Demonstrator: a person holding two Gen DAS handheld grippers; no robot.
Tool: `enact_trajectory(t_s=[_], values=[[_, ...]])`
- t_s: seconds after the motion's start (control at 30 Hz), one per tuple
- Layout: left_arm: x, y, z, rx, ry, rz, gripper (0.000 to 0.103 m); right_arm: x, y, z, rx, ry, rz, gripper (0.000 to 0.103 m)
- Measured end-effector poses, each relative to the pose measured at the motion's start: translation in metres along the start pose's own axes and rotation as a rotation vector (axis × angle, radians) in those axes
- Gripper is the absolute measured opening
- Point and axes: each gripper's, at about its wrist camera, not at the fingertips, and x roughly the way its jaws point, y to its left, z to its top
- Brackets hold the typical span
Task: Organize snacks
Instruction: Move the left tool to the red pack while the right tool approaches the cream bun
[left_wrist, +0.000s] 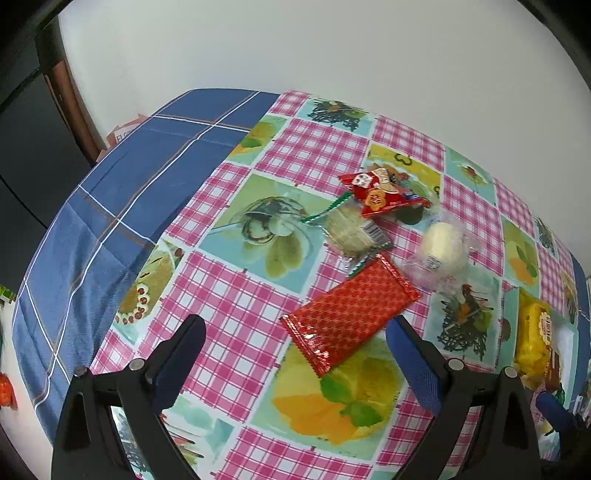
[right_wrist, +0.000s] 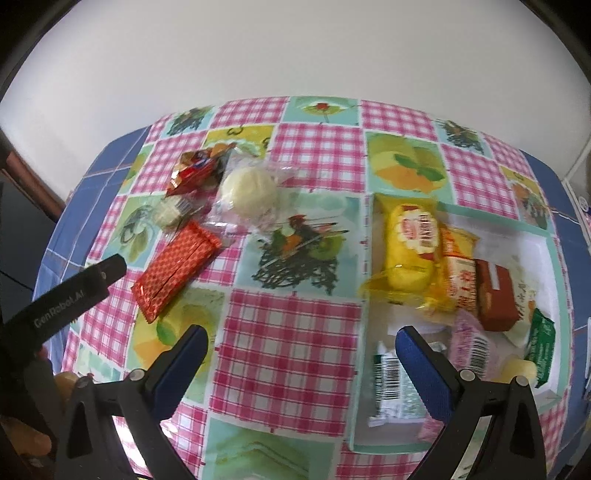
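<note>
Left tool (left_wrist: 295, 354): open, empty, above table (left_wrist: 236, 317).
Right tool (right_wrist: 301, 354): open, empty.
Red packet (left_wrist: 349, 325): flat on table, near left tool.
Handling: likely light, slippery foil, crushable; pinch across the narrow width.
Box (right_wrist: 554, 251): right side, already holding snacks.

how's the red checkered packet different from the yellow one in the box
The red checkered packet lies flat and loose on the tablecloth; the yellow packet sits inside the white box, packed against other snacks. The red one is thin with a foil diamond print; the yellow one is puffy with a round label. Both are sealed.
</note>
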Motion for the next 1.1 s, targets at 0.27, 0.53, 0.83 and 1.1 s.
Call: enact_trajectory(t_s=[0.27,0.53,0.83,1.1], values=[[0.011,0.012,0.003,-0.017,0.016,0.013,0.098,0.013,0.021,0.002,-0.018,0.009,0.034,0.103],[0.029,0.015,0.007,-0.023,0.03,-0.01,0.098,0.03,0.022,0.01,0.02,-0.01,0.078,0.103],[0.047,0.017,0.008,-0.057,0.025,-0.027,0.098,0.036,0.009,0.019,0.093,-0.052,0.111,0.103],[0.063,0.011,0.005,-0.041,0.054,-0.028,0.098,0.038,0.001,0.022,0.133,-0.058,0.113,0.102]])
